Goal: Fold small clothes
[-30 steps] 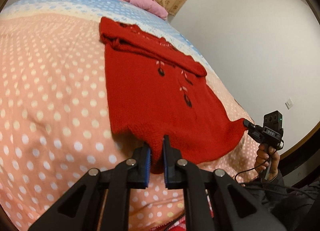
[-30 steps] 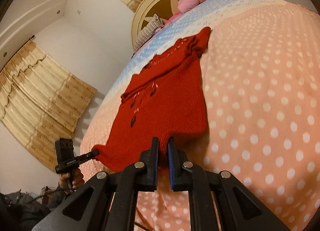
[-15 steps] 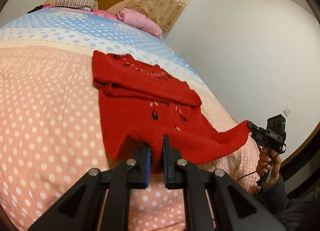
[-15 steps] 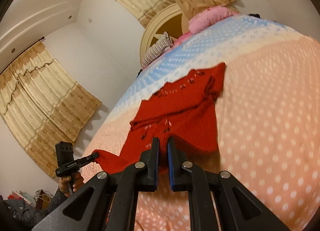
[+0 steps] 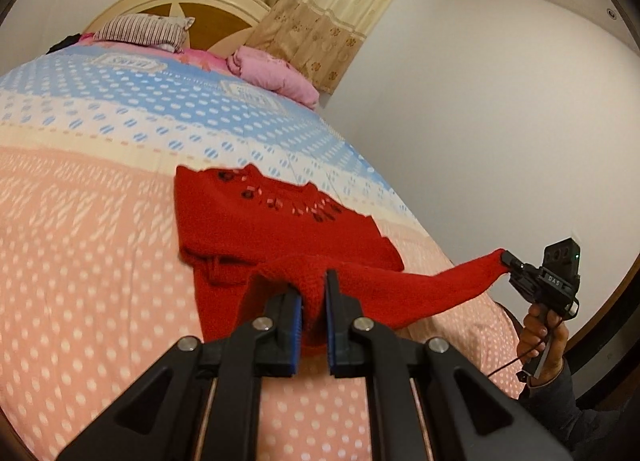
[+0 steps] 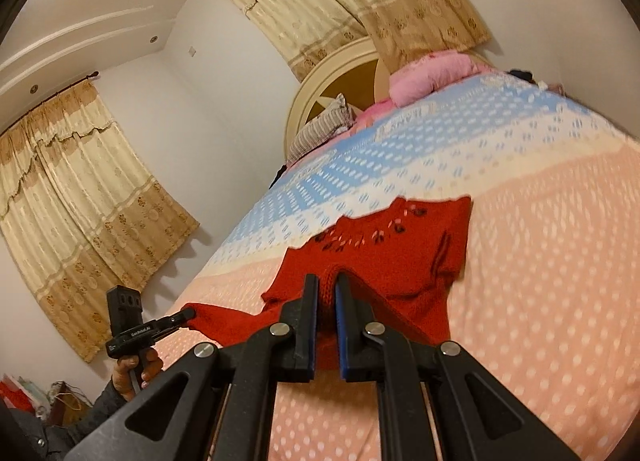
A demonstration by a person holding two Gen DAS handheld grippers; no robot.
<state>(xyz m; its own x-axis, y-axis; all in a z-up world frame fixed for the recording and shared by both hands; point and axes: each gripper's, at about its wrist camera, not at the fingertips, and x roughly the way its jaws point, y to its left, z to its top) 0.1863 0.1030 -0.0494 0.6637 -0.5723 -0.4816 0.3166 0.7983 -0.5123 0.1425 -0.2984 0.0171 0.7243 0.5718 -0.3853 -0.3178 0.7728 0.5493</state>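
A small red knitted sweater (image 5: 280, 233) lies on the dotted bedspread (image 5: 80, 261), its neck end with dark and pale motifs toward the headboard. My left gripper (image 5: 313, 285) is shut on one corner of its hem and holds it lifted. My right gripper (image 6: 327, 289) is shut on the other hem corner; it also shows in the left wrist view (image 5: 505, 259), pulling the hem taut. The sweater (image 6: 380, 257) bends over itself, the hem raised above the body. My left gripper also shows in the right wrist view (image 6: 190, 314).
The bed has a pink, cream and blue dotted cover. A striped pillow (image 5: 144, 29) and pink bedding (image 5: 272, 75) lie by the round headboard (image 5: 208, 17). Curtains (image 6: 80, 201) and white walls surround the bed. The bed edge runs near the right hand (image 5: 540, 333).
Both grippers have lifted the hem off the bed and carried it toward the neck end, so the lower half now rises and folds over the upper half.
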